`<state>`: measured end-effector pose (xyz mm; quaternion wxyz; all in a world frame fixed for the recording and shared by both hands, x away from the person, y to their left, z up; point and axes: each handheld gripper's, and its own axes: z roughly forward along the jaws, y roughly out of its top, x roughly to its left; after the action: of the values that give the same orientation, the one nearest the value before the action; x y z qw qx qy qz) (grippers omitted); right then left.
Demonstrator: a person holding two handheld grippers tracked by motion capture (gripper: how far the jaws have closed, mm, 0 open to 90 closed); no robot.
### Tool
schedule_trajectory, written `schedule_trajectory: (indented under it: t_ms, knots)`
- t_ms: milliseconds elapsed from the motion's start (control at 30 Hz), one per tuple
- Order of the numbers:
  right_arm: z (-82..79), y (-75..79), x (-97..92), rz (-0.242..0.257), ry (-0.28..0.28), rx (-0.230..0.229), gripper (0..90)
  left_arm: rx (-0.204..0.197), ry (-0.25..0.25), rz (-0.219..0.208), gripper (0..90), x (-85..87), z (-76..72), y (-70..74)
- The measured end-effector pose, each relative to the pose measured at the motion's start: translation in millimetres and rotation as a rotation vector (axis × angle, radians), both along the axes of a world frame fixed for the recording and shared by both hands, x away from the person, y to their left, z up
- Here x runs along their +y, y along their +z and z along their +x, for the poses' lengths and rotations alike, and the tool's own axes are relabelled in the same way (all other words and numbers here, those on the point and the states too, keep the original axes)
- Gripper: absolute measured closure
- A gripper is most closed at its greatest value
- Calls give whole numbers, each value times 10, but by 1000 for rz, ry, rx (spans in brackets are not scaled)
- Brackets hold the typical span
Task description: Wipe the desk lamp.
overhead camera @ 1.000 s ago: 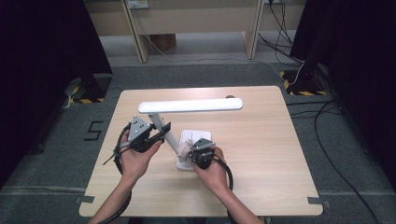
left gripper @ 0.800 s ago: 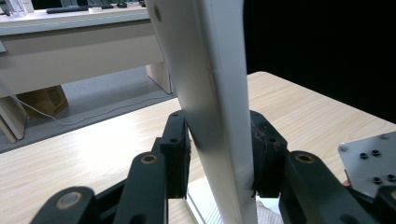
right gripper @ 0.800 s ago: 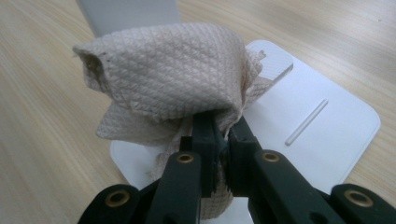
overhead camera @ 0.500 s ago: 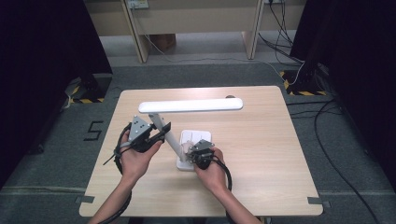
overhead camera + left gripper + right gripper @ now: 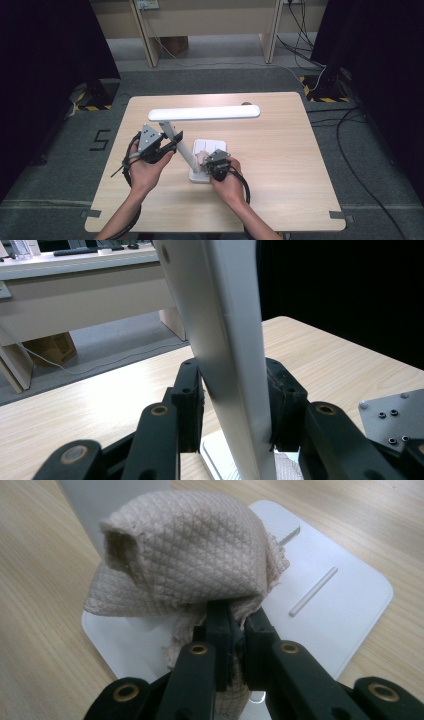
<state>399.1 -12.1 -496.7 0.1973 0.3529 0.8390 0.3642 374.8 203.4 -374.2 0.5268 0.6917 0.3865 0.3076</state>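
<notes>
the left gripper (image 5: 232, 405) clamps the slanted white arm (image 5: 227, 355) of the desk lamp (image 5: 202, 113) — pads on both sides. the right gripper (image 5: 235, 625) pinches a beige cloth (image 5: 190, 560), bunched over the lamp's base (image 5: 345, 605) on the wooden table (image 5: 280, 150).

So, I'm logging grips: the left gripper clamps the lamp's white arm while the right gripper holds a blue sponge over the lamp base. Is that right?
Not quite. The right gripper holds a beige cloth, not a blue sponge; the right gripper view shows it bunched over the lamp base. The left gripper does clamp the lamp's white arm.
</notes>
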Motion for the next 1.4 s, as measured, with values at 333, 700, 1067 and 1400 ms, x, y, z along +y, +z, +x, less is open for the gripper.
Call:
schedule_trajectory:
  t_ms: [333, 700, 1067, 1400]
  knots:
    - [20, -1, -93, -18, -18, -12, 852, -1, 1, -2, 635, 2, -2, -3]
    - [36, -5, -185, -28, -38, -20, 852, -2, 4, 0, 636, -3, -5, -4]
    - [37, -10, -294, -32, -64, -28, 852, -3, 5, 6, 635, -8, -7, -4]
    - [49, -2, -422, -45, -98, -28, 852, -6, 10, 8, 635, -16, -12, -5]
